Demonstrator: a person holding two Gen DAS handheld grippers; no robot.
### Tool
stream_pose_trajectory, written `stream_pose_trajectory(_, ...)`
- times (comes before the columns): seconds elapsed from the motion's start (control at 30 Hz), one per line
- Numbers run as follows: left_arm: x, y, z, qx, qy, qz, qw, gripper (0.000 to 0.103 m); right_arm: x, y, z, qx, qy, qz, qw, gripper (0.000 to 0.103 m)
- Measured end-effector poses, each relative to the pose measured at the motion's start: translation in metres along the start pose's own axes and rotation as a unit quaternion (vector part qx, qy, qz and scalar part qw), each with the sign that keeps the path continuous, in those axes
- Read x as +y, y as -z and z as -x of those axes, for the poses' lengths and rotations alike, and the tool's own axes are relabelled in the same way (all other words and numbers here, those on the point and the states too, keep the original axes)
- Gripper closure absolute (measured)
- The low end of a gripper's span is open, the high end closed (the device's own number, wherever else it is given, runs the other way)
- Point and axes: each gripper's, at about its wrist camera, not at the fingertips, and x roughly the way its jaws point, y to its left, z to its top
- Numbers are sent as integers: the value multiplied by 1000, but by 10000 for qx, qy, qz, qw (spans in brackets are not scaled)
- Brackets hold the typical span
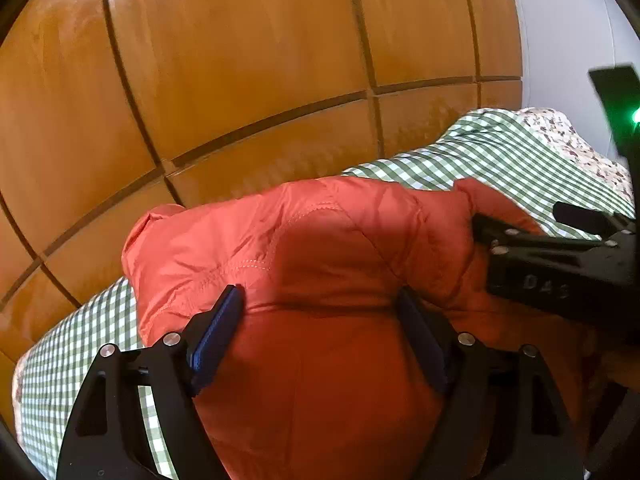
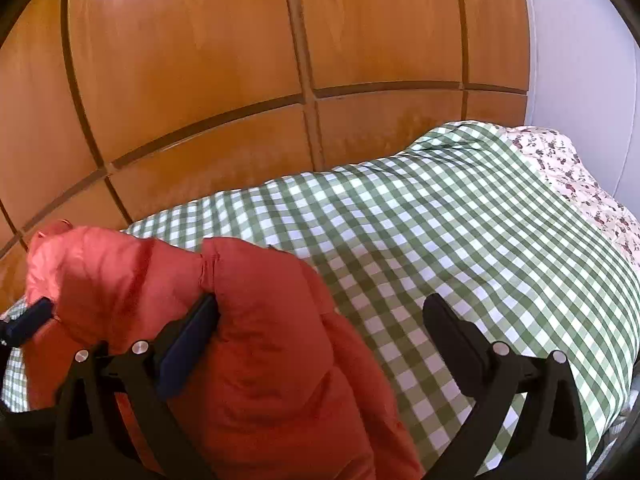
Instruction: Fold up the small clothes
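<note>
My left claw (image 1: 320, 320) stands with its jaws spread wide, its blue-padded fingers (image 1: 218, 336) resting against the bunched orange quilted nylon jacket (image 1: 312, 272) on either side; the fabric bulges between them, unpinched, so I record this claw as released; the jacket fills the lower centre of the left wrist view, its stitched seams running across the upper part of the mound.

My right claw (image 2: 320, 332) is likewise parted wide; its left finger (image 2: 188, 344) presses into the jacket (image 2: 260, 340) at the lower left of the right wrist view, while its right finger (image 2: 452, 332) hangs over bare cloth at lower right, touching no garment that I can see; released, then, and gripping nothing; the same claw (image 1: 516, 240) appears at the right edge of the left wrist view, its tip against the jacket's far side.

The jacket lies heaped on a green-and-white checked bedcover (image 2: 440, 240); a cream floral-printed fabric (image 2: 568, 176) adjoins the checked cover at the upper right; glossy amber wooden wardrobe panels (image 2: 192, 72) with dark grooves occupy the upper frame; a pale wall (image 2: 580, 40) stands at the right; a green light (image 1: 635, 114) glows at the right edge of the left wrist view.
</note>
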Motion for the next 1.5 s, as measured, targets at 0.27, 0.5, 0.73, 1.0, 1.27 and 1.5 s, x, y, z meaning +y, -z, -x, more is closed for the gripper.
stream_pose_trajectory(0.27,13,-10,30,-468,-122,-8,9988,13,-25,17,-13,-280,362,248,9986,2)
stream_pose_trajectory(0.5,1,-31,-28,340,-253,-449,9981,10,-34,20,-24,-126,293,15,9995,2)
stream_pose_trajectory(0.73,0,-41,-94,1177,146,-124,9929,3,-47,16,-54,319,479,-172,9982,2)
stream_pose_trajectory(1.0,3,-26,-107,874,207,128,9959,3,-45,18,-59,267,599,-42,9978,2)
stream_pose_trajectory(1.27,1,-6,-16,541,392,330,9972,4,-43,21,-26,-175,357,44,9992,2)
stream_pose_trajectory(1.5,-11,33,7,227,425,325,9983,4,-36,49,14,-119,-107,-132,9998,2)
